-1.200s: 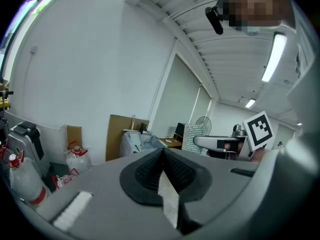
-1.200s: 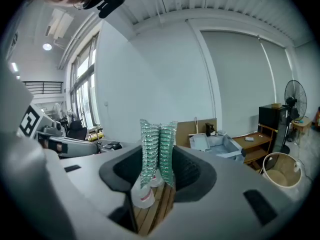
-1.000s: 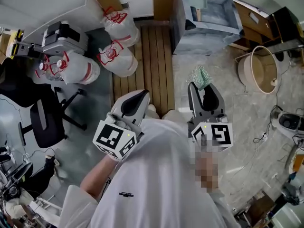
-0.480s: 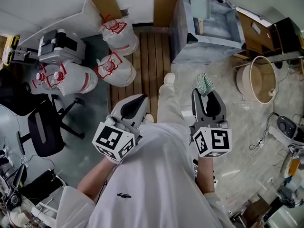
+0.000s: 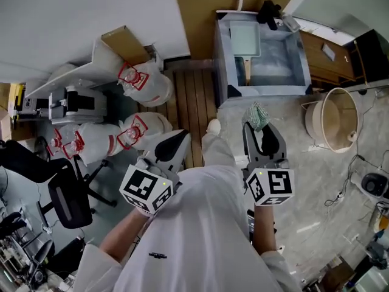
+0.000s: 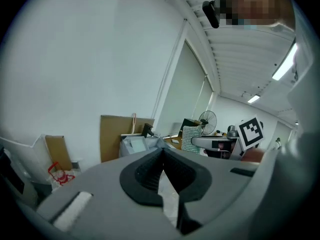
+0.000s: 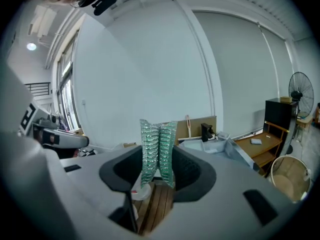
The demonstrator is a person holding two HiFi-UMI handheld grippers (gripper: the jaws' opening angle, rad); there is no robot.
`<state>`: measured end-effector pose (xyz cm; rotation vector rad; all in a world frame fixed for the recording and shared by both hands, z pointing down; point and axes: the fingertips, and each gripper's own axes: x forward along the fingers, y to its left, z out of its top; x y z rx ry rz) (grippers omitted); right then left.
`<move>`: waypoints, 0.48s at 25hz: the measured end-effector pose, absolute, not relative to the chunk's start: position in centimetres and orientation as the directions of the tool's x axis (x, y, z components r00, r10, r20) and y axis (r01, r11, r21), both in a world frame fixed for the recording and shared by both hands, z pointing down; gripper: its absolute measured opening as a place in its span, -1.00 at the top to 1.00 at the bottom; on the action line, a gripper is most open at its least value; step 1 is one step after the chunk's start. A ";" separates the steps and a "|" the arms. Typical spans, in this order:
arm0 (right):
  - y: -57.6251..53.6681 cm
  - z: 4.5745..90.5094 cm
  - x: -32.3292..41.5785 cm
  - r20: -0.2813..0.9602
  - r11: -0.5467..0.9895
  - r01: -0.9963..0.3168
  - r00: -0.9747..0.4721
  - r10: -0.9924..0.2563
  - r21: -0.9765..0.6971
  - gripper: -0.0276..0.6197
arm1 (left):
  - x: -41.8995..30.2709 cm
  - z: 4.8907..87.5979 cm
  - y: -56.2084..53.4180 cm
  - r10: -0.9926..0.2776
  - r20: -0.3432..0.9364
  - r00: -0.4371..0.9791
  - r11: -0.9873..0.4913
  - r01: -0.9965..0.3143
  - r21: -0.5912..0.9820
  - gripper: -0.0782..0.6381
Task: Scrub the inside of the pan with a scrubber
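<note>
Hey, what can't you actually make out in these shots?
- Flat item in the grey tub: too small to tell if it's the pan, head view.
- Scrubber: lower end hidden by the right gripper, head view.
- Floor beneath the person: covered by the white shirt, head view.

Floor (image 5: 316, 181): pale marbled surface at right, grey surface at left, with a strip of wooden slats (image 5: 188, 102) between them running up to the wall.

- On the grey part: three white bags with red print (image 5: 137, 132), clustered beside the slats; a black office chair (image 5: 64, 193); an open cardboard box (image 5: 124, 41) near the wall.
- On the marbled part: a grey tub unit (image 5: 234, 72) against the wall; a round beige basin (image 5: 337, 117) near it; a loose cable (image 5: 340, 193).
</note>
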<state>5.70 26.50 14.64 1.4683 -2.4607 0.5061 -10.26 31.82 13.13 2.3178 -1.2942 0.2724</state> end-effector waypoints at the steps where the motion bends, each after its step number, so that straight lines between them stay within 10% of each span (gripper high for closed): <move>1: 24.7 14.6 6.0 0.371 0.441 -0.880 -0.475 -0.798 -0.177 0.41 | -9.7 12.9 29.8 -0.746 0.393 0.538 -0.451 -0.842 0.297 0.77; 12: 11.0 14.8 7.8 0.396 0.477 -0.862 -0.503 -0.768 -0.171 0.42 | -8.2 12.9 17.8 -0.751 0.415 0.514 -0.426 -0.857 0.290 0.77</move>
